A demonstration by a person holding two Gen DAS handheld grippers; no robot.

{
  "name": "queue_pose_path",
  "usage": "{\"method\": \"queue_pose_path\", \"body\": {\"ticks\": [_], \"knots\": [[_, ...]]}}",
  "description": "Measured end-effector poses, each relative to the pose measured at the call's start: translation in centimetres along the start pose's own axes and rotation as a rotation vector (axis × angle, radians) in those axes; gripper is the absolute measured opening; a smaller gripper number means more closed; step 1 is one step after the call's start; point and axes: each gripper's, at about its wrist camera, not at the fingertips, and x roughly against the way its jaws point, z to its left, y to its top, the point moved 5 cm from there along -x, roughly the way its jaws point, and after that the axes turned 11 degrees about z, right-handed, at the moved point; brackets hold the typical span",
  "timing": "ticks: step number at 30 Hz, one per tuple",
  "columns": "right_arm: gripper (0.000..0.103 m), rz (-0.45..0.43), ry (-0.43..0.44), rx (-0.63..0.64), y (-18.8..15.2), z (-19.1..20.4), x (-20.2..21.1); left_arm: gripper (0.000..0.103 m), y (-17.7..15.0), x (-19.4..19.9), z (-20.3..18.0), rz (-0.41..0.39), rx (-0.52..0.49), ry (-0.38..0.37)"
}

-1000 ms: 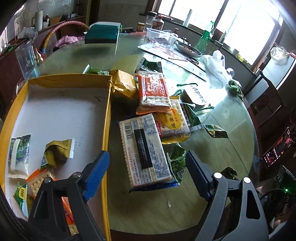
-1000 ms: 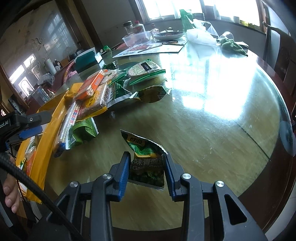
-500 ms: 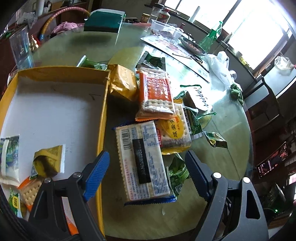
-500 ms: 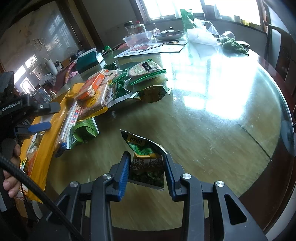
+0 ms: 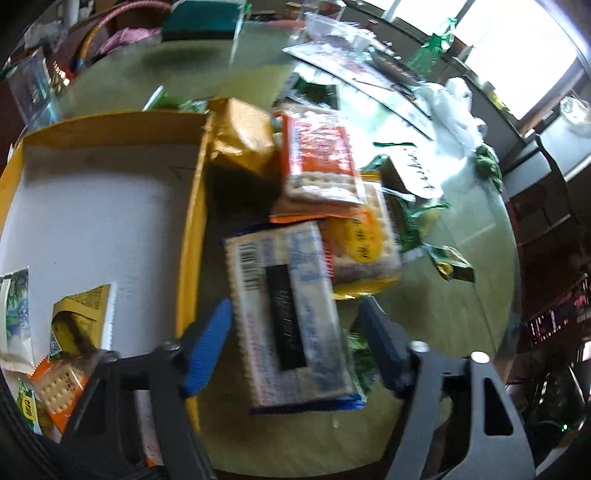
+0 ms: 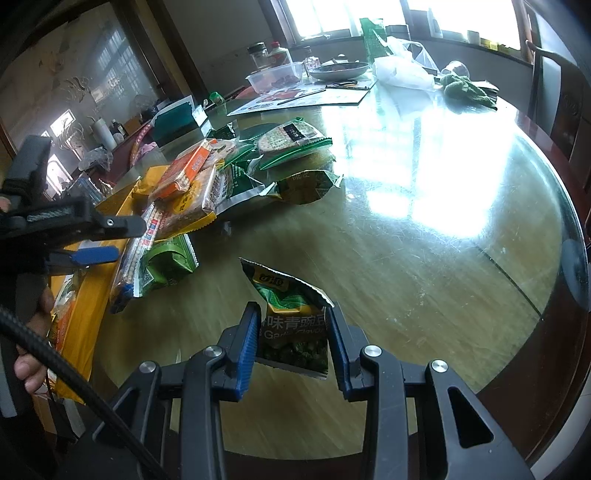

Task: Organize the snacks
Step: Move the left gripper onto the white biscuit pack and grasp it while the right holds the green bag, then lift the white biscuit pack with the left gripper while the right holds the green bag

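A white cracker pack with blue ends (image 5: 288, 314) lies on the glass table beside the yellow box (image 5: 195, 221). My left gripper (image 5: 295, 306) straddles it from above, jaws closing; small gaps still show at both pads. The box holds several small snack packets (image 5: 81, 317). The right wrist view shows the same left gripper (image 6: 127, 240) over the pack (image 6: 136, 254), held by a person's hand (image 6: 29, 365). My right gripper (image 6: 291, 310) is shut on an opened green pea packet (image 6: 291, 325), above the table's near part.
Beyond the white pack is a pile: an orange cracker pack (image 5: 317, 155), a yellow one (image 5: 362, 243), a gold bag (image 5: 240, 140) and green packets (image 6: 295, 188). A teal box (image 5: 199, 22), dishes and a plastic bag (image 6: 402, 74) crowd the far side. Bare glass (image 6: 424, 258) lies right.
My left gripper has come down closer over the white cracker pack, and its jaws have narrowed around it. The right gripper and its pea packet have stayed put.
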Motion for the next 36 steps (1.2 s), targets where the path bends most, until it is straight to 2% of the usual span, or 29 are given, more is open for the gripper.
{"method": "queue_pose_path", "body": {"ticks": [4,7,19,23,27,36], "knots": [[0.035,0.0,0.0,0.001,0.0,0.0,0.0,0.063,0.2,-0.2,0.3,0.001,0.014,0.016],[0.035,0.0,0.0,0.0,0.0,0.0,0.0,0.063,-0.3,-0.8,-0.5,0.022,-0.015,0.028],[0.035,0.005,-0.021,0.005,-0.2,0.2,0.0,0.061,-0.7,-1.1,-1.2,-0.012,-0.062,0.104],[0.035,0.007,-0.033,0.009,-0.2,0.4,0.0,0.058,-1.6,-0.5,-0.8,-0.032,-0.046,0.08],[0.036,0.006,-0.043,0.008,-0.2,0.5,0.0,0.057,-2.8,0.9,-0.4,-0.093,-0.041,0.066],[0.035,-0.037,0.004,-0.038,-0.2,1.0,0.5,0.056,-5.0,3.2,0.2,-0.178,-0.023,-0.02]]}}
